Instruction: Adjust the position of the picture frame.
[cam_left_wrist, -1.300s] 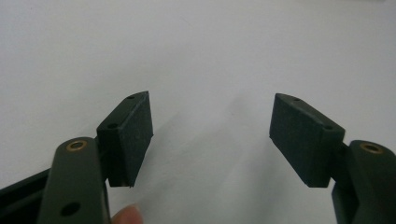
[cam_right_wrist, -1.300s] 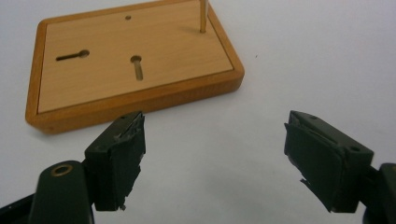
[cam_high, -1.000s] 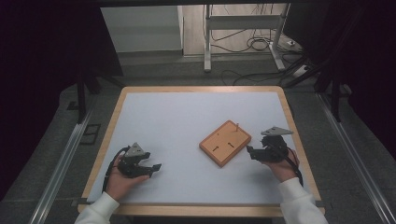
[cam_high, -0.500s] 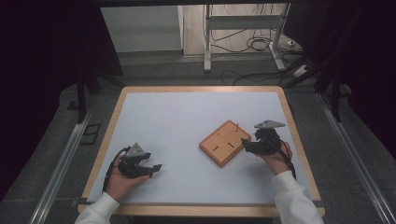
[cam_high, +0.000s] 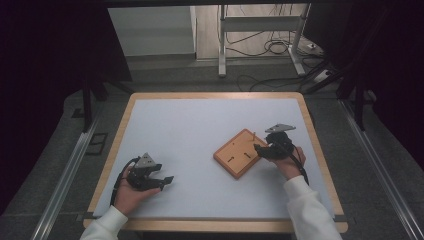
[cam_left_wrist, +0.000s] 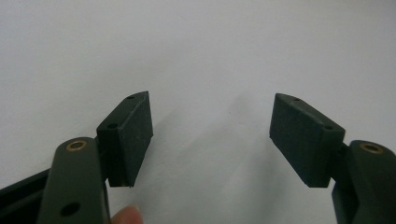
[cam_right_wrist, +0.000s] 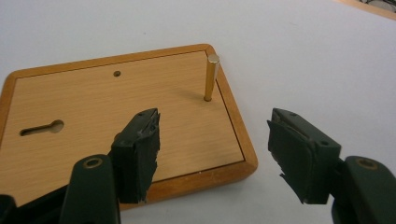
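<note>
Resting near the table's (cam_high: 125, 130) front left corner, the left gripper (cam_high: 166, 180) sits on the white table surface with jaws spread wide and nothing between them; the left gripper view shows bare white surface past both pads (cam_left_wrist: 135, 135). A fingertip edges in at the bottom of that view.

Centre-right on the table lies the wooden board (cam_high: 239, 153), face-up, with a raised rim, a keyhole slot (cam_right_wrist: 42, 129), a small hole (cam_right_wrist: 116, 73) and one upright brass pin (cam_right_wrist: 211, 77) near its far corner.

The right gripper (cam_high: 259, 148) is at the board's right edge. Its jaws have just been closing but are still parted, straddling the rim's near corner: left pad (cam_right_wrist: 140, 149) above the board's recessed face, right pad (cam_right_wrist: 299, 149) outside over the table. No pad presses on the wood yet.

Risks, as judged: the grip falls on a corner only, so the board may pivot or slip out on lifting. A pad catching the rim could shove the board across the smooth surface. Drifting forward could knock the pin.

No brand, label or writing is legible anywhere.
</note>
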